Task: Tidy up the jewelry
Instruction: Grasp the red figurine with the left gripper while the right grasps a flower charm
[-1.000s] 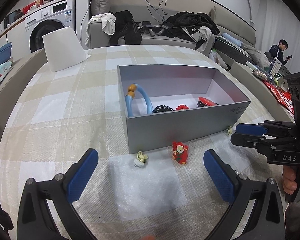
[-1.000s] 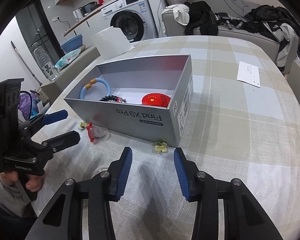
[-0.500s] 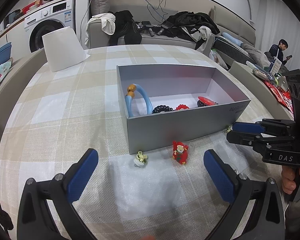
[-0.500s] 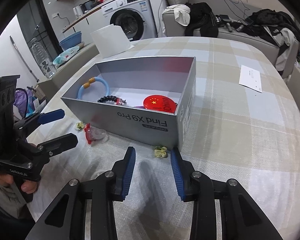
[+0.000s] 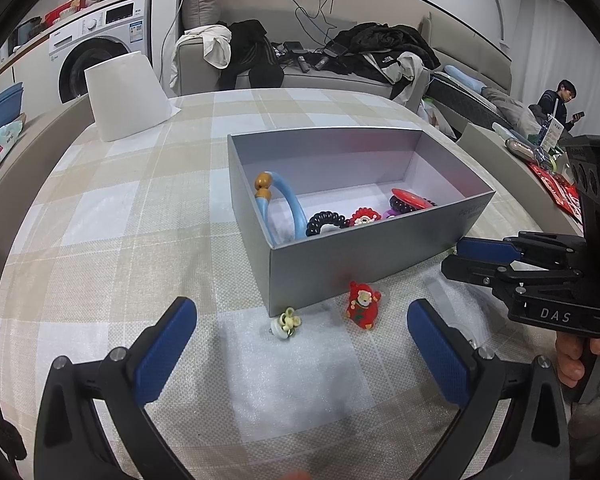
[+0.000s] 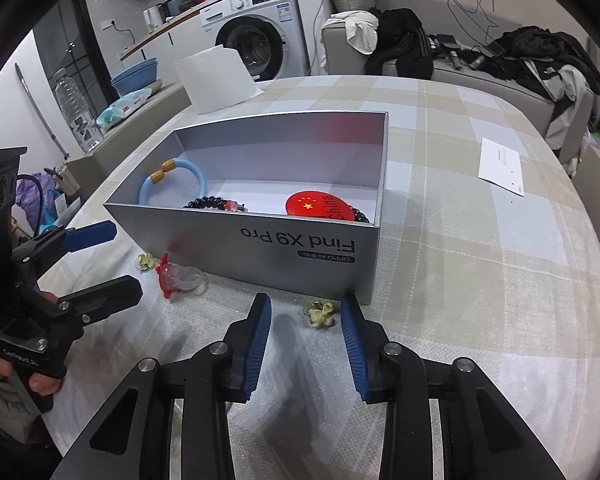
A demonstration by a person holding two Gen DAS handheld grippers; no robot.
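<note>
A grey box [image 5: 372, 252] [image 6: 300, 256] on the checked tablecloth holds a blue bangle [image 5: 288, 204] [image 6: 188, 172], a black coil band [image 5: 326, 220], a red round piece [image 6: 320, 206] and other trinkets. Outside it lie a red figure clip [image 5: 362, 304] [image 6: 166, 274], a pale flower clip [image 5: 286, 322] [image 6: 145, 261] and a yellow flower clip [image 6: 320, 314]. My right gripper [image 6: 306, 320] is open, its fingers on either side of the yellow flower clip. My left gripper [image 5: 300, 328] is wide open and empty, just short of the pale and red clips.
A white paper roll [image 5: 124, 96] [image 6: 216, 80] stands at the table's far left. A white card [image 6: 502, 166] lies at the far right. A sofa with clothes [image 5: 300, 64] and a washing machine [image 6: 256, 36] stand behind the table.
My right gripper has moved forward toward the box, so the yellow flower clip now lies between its fingers. The left gripper has stayed almost still.
</note>
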